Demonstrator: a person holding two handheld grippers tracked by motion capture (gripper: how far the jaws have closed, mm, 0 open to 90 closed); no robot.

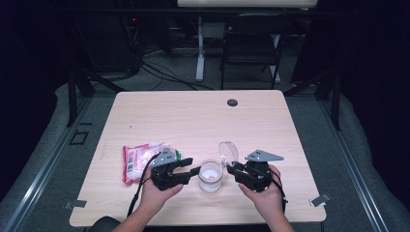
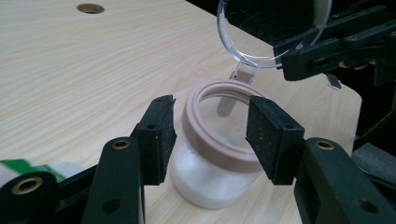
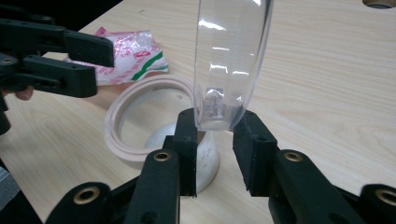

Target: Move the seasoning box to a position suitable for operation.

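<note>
Our left gripper (image 2: 210, 135) stands wide around the jar (image 2: 217, 158); our right gripper (image 3: 215, 140) pinches its clear hinged lid (image 3: 231, 60). We should steady the jar first.

**Open jar near the table's front edge**

A small clear jar (image 1: 211, 177) stands upright on the wooden table, holding white powder or granules in its lower part. A beige ring (image 2: 219, 122) rims its mouth. Its clear round hinged lid (image 1: 228, 152) is swung up, standing nearly upright over the jar's right side
</note>
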